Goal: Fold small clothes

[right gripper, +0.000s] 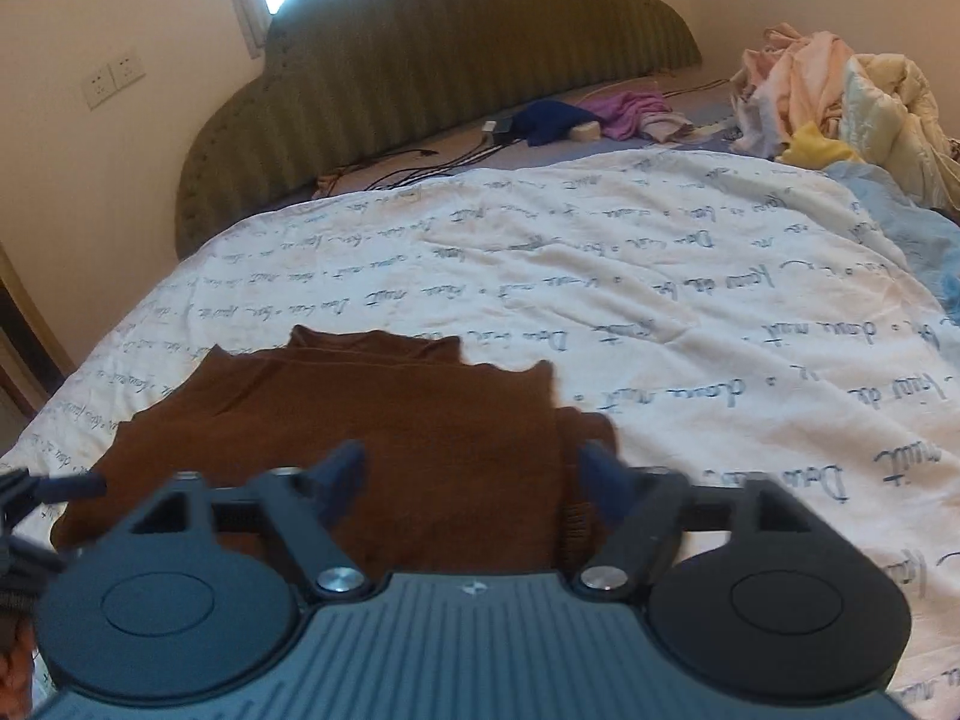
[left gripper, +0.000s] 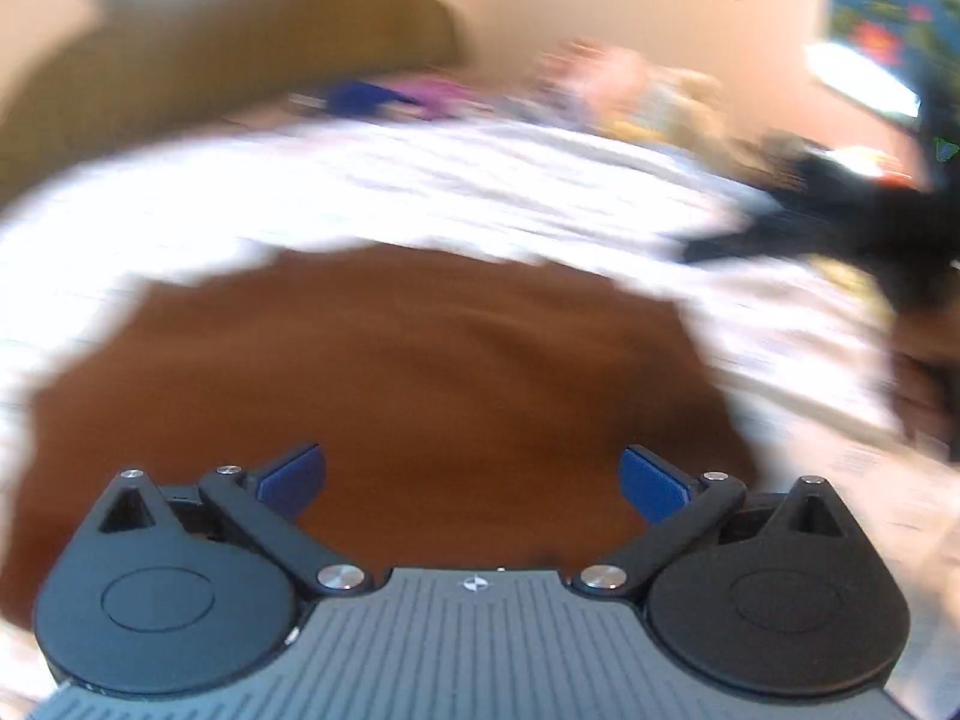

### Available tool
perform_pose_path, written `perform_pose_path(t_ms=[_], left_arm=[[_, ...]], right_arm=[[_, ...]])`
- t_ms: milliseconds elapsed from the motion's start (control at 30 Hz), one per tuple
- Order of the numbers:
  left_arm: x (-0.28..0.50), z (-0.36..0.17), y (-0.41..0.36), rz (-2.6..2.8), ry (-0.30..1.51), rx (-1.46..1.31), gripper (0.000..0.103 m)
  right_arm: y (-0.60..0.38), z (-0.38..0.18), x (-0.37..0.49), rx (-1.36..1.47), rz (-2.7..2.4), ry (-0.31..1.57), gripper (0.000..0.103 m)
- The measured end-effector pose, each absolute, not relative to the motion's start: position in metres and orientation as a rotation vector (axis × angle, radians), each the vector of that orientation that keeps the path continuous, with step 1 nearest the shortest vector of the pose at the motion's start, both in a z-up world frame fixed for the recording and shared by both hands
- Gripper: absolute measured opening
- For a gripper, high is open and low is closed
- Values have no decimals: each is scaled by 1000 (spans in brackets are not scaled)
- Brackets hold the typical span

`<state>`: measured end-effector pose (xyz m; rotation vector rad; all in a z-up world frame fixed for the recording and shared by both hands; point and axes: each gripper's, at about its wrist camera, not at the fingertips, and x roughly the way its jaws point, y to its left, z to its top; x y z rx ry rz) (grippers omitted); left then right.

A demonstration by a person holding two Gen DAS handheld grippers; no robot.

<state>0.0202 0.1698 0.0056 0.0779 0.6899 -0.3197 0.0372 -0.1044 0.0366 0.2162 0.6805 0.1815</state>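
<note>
Overhead, a white quilt (right gripper: 630, 276) with script print covers the bed below a green headboard (right gripper: 456, 42). Only the right view sharply shows a clothes pile (right gripper: 840, 102) by the wall. Flat on the quilt lies the brown garment (right gripper: 372, 420), partly folded; both the left gripper (left gripper: 474, 480) and right gripper (right gripper: 474, 480) hover over it spread wide, grasping nothing.

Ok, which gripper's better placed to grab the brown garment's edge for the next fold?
Probably right. The right gripper hangs open over the brown garment's right edge, view sharp. The left gripper is open over mid-cloth, its view motion-blurred.
</note>
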Motion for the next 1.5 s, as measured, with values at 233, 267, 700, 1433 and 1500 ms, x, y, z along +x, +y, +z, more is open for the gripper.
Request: perform_pose_path(t_ms=[233,267,700,1433,1500], left_arm=[[85,-34,236,-44,771,71,103],[84,-43,237,-42,776,78,103],[22,-47,214,-36,726,186,103],[-11,-53,228,-23,691,76,103],[-12,-53,228,-23,689,77,103]], right_arm=[[-39,-21,58,155,66,774,99],[-33,-28,56,114,49,788,99],[9,-46,-14,-72,-45,749,103],[-14,11,-83,175,-126,699,103],[-12,-12,-59,173,-149,730,103]])
